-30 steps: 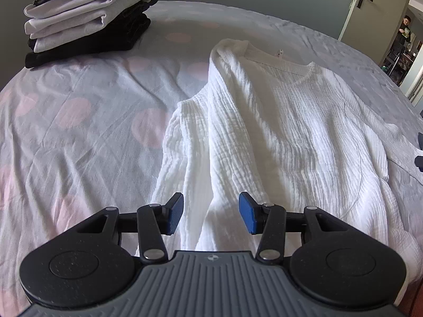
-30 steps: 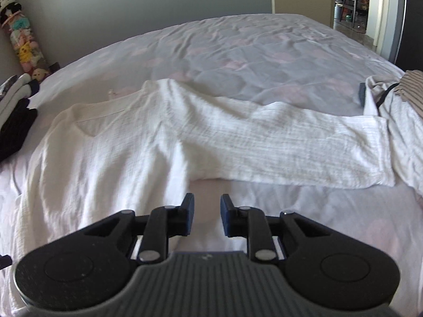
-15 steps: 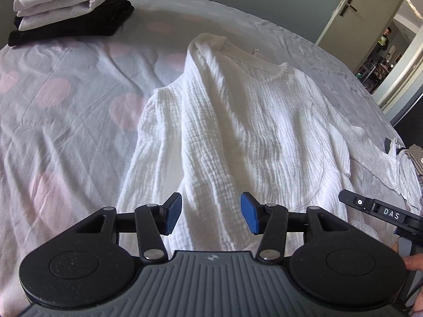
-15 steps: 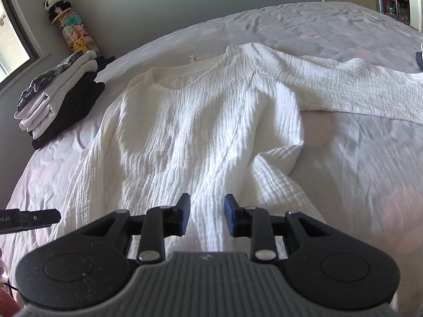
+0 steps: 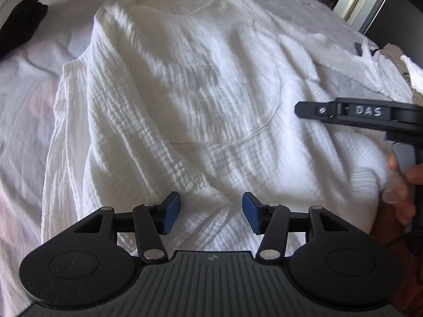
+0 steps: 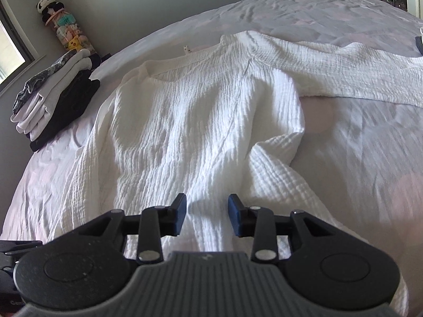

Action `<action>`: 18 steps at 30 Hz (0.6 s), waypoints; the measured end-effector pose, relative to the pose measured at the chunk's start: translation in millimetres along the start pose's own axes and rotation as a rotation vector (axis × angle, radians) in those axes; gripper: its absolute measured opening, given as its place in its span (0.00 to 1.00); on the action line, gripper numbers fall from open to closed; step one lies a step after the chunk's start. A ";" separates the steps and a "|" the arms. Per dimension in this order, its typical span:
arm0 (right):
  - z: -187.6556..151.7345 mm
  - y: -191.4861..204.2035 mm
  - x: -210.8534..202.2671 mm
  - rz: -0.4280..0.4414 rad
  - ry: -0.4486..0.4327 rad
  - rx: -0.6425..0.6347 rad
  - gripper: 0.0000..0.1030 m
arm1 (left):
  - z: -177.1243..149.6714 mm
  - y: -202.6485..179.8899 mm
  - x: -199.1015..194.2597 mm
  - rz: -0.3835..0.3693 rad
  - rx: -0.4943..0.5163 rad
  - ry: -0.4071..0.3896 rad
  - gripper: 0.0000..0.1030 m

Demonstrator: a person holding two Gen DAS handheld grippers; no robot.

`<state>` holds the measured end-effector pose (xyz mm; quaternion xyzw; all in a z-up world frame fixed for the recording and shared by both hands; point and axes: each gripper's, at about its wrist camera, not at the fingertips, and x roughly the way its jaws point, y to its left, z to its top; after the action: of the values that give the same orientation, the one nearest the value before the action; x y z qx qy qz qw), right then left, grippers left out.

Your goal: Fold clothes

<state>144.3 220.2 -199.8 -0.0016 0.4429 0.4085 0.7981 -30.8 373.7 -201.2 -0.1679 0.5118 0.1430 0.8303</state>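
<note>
Both grippers hang parted over my white shirt [image 5: 185, 100]: left gripper [image 5: 211, 212] and right gripper [image 6: 207, 214] grasp nothing. It lies across the bedsheet [image 6: 357, 145], sleeve toward 2 o'clock; folded stack [image 6: 55, 97] at 10, possibly touching nothing.

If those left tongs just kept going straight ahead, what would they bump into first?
Probably the white crinkled cotton shirt spread on the bed: the open left tongs point across its lower body. Depth is unclear.
</note>
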 end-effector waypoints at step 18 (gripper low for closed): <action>1.8 -4.7 7.0 0.012 0.026 0.029 0.38 | 36.7 87.0 -98.5 0.094 -0.276 -0.267 0.05</action>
<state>150.6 222.2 -205.3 0.0074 0.4593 0.4069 0.7896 -79.9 461.4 -108.9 -0.2358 0.3801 0.2715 0.8522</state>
